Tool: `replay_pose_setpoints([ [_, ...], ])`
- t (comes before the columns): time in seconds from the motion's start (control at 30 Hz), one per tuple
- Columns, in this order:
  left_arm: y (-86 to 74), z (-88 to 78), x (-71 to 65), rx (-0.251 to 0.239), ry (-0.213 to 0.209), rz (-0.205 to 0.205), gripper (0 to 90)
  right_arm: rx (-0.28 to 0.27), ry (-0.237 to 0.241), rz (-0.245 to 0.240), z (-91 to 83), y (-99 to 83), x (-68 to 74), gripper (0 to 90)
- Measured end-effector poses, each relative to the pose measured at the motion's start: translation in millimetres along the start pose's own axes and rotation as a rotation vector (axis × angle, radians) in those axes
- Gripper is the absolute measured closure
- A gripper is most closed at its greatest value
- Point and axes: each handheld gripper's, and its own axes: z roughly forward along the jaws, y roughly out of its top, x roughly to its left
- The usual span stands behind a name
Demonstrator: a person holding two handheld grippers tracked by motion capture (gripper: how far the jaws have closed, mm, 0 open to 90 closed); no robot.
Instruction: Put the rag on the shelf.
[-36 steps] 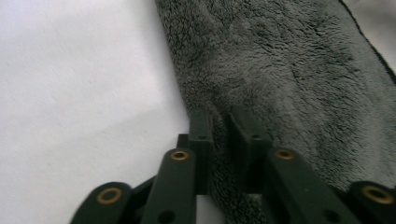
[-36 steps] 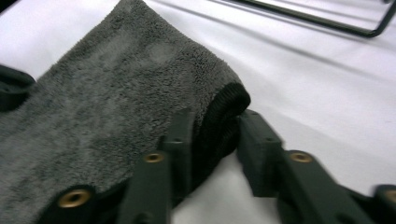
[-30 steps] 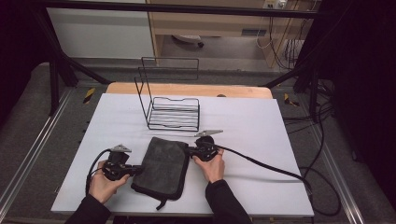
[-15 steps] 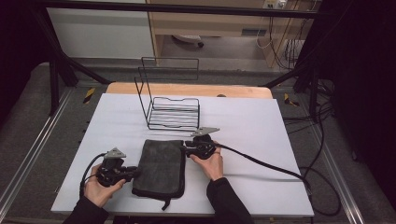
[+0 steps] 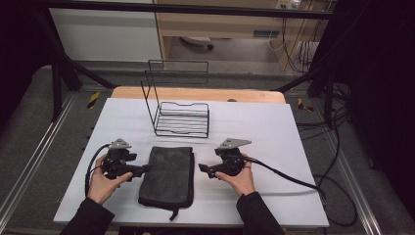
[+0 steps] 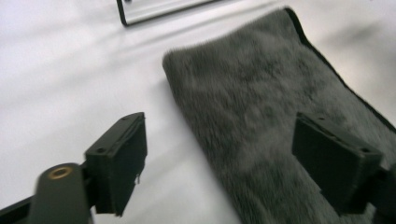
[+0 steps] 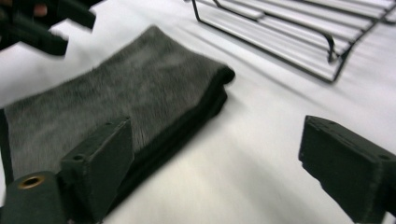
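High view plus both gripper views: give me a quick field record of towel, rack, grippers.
towel: dark grey folded towel, flat on the white table, between the two grippers
rack: black wire rack, upright beyond the towel, nothing in it
left gripper: beside the towel's left edge, jaws just opened and apart, nothing pinched; towel lies under them in the left gripper view
right gripper: right of the towel, clear of it, jaws just opened, nothing between them
towel contact: none, by either gripper
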Motion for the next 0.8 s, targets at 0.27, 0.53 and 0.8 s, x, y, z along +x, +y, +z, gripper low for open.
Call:
replay_pose_setpoints([
  [0.27, 20.0, 16.4, 9.1, -0.028, 0.035, -0.002, 16.2, 0.011, -0.019, 0.037, -11.4, -22.2, -10.0, 2.8],
  [0.53, 27.2, 41.0, 23.3, -0.023, 0.046, -0.047, 25.2, 0.009, -0.014, 0.041, -17.2, -27.3, -7.8, 3.1],
  [0.8, 24.2, 60.0, 26.0, 0.029, 0.046, -0.067, 51.7, 0.0, -0.007, 0.05, -16.0, -27.3, -7.6, 3.9],
])
